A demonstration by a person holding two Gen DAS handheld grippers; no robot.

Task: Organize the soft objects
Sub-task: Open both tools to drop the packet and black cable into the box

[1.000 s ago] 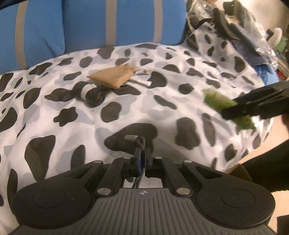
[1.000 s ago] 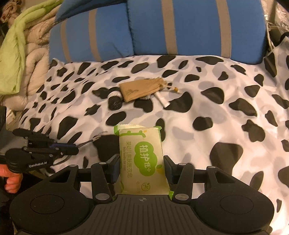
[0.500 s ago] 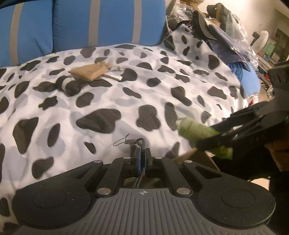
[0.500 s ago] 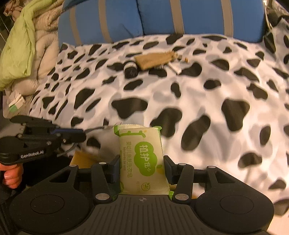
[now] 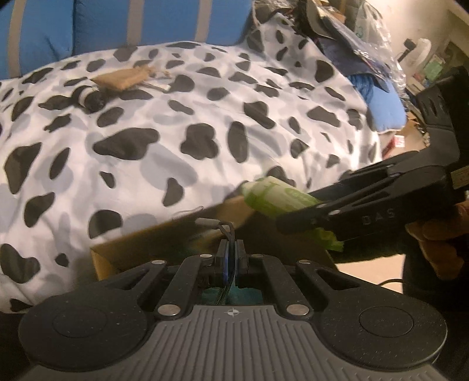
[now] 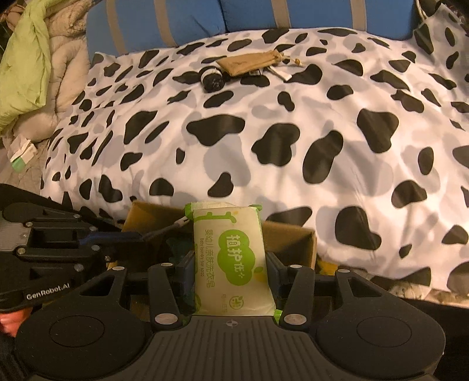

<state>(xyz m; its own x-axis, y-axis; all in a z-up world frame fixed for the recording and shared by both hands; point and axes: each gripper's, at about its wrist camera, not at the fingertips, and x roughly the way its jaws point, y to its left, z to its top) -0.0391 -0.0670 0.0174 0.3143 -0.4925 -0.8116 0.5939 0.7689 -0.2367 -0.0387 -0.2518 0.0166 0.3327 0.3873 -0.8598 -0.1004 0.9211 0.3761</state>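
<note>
My right gripper (image 6: 230, 263) is shut on a green-and-white laundry soap packet (image 6: 231, 258) and holds it over an open cardboard box (image 6: 296, 237) at the bed's near edge. The packet (image 5: 275, 196) and right gripper (image 5: 296, 217) also show in the left wrist view, above the box (image 5: 164, 237). My left gripper (image 5: 230, 252) is shut on a thin black cable (image 5: 227, 231) over the same box; it appears at the left of the right wrist view (image 6: 140, 234). A tan drawstring pouch (image 6: 249, 63) and a black-and-white roll (image 6: 212, 79) lie far back on the bed.
The cow-print duvet (image 6: 293, 132) covers the bed, with blue striped pillows (image 6: 293, 14) behind. A green and beige blanket pile (image 6: 32, 64) lies at the left. Bags and clutter (image 5: 351, 38) sit past the bed's right side.
Both grippers have drawn back from over the bed to its near edge. The cardboard box has come into view beneath them. The soap packet and the cable stay gripped.
</note>
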